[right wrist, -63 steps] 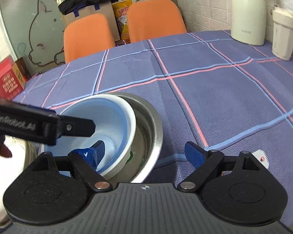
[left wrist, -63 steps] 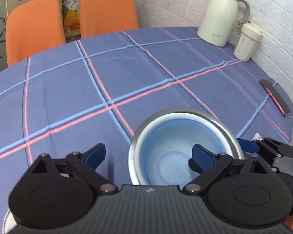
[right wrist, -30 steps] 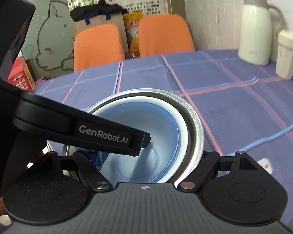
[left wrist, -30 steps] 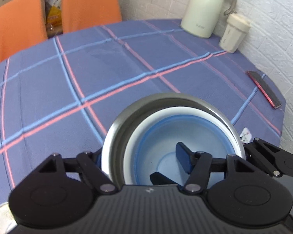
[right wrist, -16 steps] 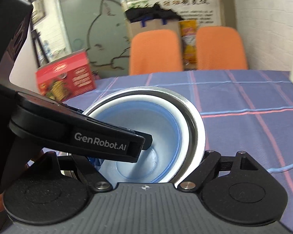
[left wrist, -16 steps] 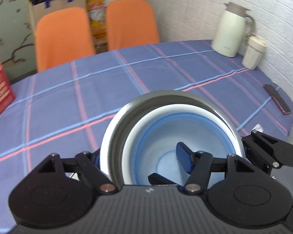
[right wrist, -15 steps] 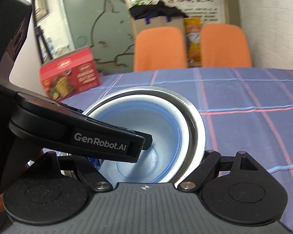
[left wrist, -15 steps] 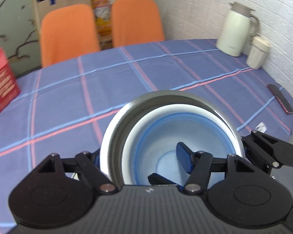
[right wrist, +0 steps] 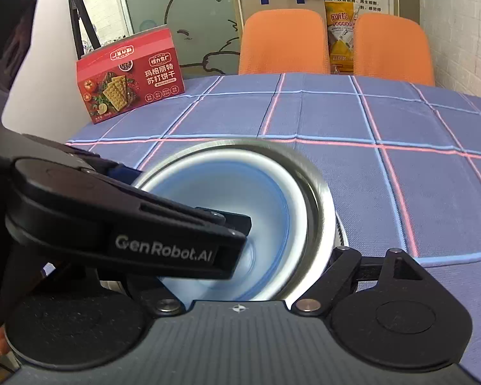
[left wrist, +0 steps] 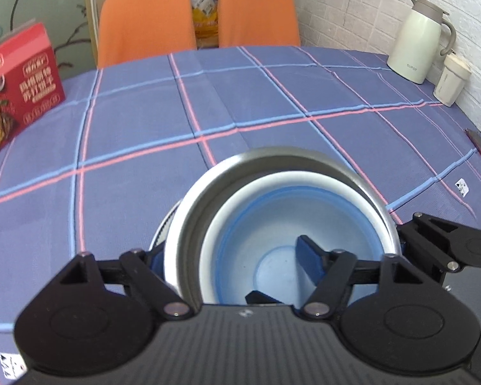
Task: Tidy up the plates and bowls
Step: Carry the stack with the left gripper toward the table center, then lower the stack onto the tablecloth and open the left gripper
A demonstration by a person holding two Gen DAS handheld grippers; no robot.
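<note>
- Your left gripper (left wrist: 231, 261) fills the bottom of the left wrist view, and it grips the stacked bowls across their near wall: one blue-padded finger sits inside the blue bowl, and the other sits outside the steel rim, mostly hidden behind it.
- The steel bowl (left wrist: 189, 221) sits at lower centre of that view, with the blue bowl (left wrist: 272, 224) nested inside it, its white rim lying just within the steel rim.
- A thin pale edge shows past the lower left of the steel bowl; you cannot tell from here what it belongs to.
- In the right wrist view the same nested pair sits at centre, blurred.
- Your right gripper (right wrist: 256, 272) has its right finger just beside the outer steel wall at lower right; the left finger is hidden behind the other gripper's black body, so you cannot tell whether this claw is holding the bowls or merely standing around them.
- The tablecloth (left wrist: 138, 134) is blue with pink and light blue lines, and it covers the round table.
- A red cracker box (left wrist: 16, 86) stands at the left edge of the left wrist view.
- A cream jug (left wrist: 415, 41) and a cup (left wrist: 450, 80) stand at upper right by the brick wall.
- Two orange chairs (left wrist: 144, 22) stand at the top of the frame.
</note>
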